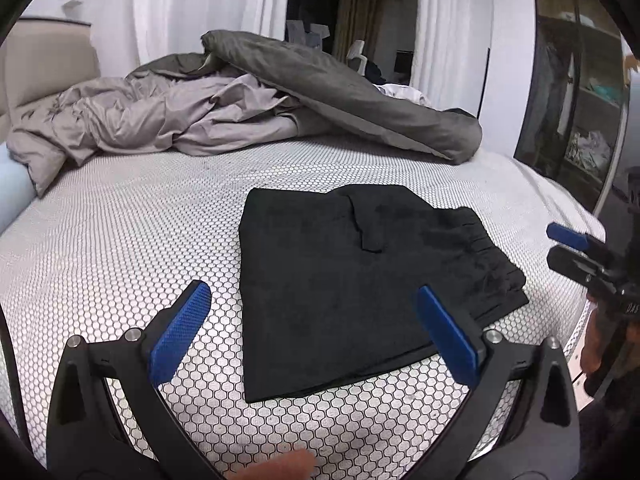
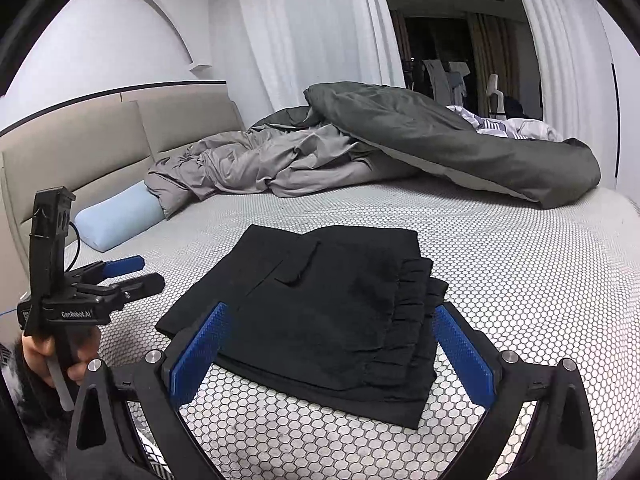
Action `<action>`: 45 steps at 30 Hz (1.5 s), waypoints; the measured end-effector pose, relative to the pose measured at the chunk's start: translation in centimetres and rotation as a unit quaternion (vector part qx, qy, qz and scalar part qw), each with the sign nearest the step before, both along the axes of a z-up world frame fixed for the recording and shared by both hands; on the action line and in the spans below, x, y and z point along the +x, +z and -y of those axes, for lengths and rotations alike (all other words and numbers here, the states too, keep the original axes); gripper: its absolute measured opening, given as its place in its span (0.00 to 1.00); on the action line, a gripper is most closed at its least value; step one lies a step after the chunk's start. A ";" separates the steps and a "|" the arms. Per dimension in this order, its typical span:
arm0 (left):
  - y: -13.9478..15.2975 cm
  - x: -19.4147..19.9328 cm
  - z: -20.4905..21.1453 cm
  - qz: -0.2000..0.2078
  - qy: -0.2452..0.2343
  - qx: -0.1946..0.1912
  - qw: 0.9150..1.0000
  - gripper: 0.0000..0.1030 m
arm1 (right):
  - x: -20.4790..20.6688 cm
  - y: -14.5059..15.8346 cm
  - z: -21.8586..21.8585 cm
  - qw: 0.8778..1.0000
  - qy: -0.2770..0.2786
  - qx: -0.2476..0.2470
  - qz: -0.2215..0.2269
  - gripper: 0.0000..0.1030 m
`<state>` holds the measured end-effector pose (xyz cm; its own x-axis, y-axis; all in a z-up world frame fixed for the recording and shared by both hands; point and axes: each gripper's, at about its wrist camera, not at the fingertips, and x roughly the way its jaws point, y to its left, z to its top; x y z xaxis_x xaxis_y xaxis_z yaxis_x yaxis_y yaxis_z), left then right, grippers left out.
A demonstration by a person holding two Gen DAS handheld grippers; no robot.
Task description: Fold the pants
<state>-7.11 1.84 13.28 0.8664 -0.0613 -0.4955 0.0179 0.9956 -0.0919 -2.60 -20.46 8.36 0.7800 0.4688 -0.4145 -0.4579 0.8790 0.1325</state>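
The black pants (image 2: pixel 320 312) lie folded on the bed (image 2: pixel 520 280), near the gray blanket (image 2: pixel 440 144). Both grippers, left (image 1: pixel 316 312) and right (image 2: pixel 332 340), are wide open, holding nothing. A bump could mess up the fold

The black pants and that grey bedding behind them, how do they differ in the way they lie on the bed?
The black pants lie folded in a flat, neat stack near the front; the grey bedding is crumpled in a loose heap toward the headboard. The pants are small and dark black, the bedding far bigger and paler. Both rest on the honeycomb-patterned mattress, untouched by either gripper.
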 end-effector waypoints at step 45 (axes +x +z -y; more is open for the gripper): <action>-0.4 0.6 0.4 0.001 0.008 0.012 1.000 0.99 | 0.2 -1.0 -0.8 1.000 0.001 -0.023 0.004 1.00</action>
